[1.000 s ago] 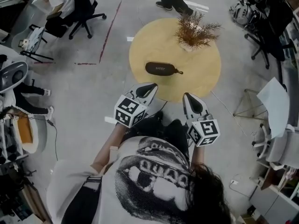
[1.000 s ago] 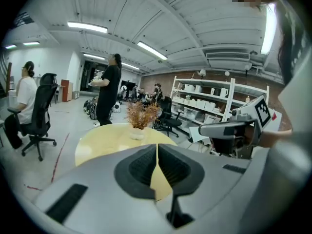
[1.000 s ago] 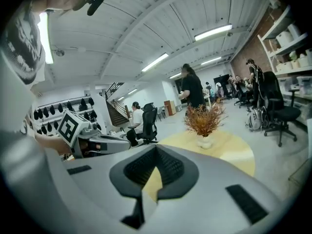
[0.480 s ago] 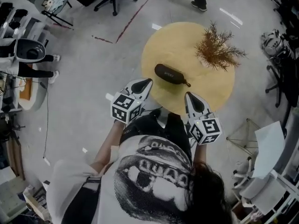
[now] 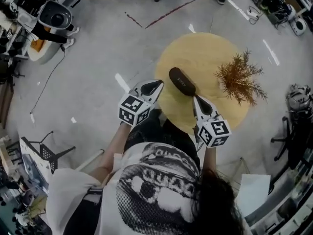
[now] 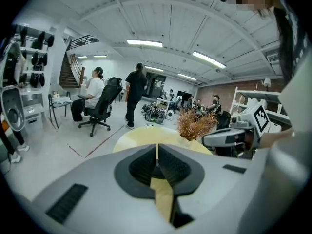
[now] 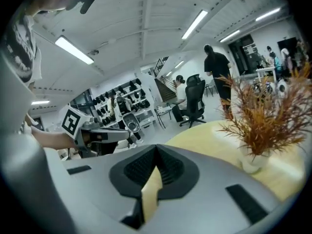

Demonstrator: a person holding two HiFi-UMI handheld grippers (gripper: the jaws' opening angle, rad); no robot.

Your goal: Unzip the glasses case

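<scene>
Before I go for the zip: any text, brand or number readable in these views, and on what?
No text can be read in any view.
Case: small white print on top, too small to read.
Left cube and right cube: black-and-white square markers only, no words.
Shirt: picture print, no legible letters.

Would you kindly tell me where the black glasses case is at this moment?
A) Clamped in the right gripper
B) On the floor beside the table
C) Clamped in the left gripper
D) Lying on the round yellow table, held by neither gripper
D: the glasses case lies on the table, while the left gripper and right gripper each have their jaws together on nothing.
</scene>
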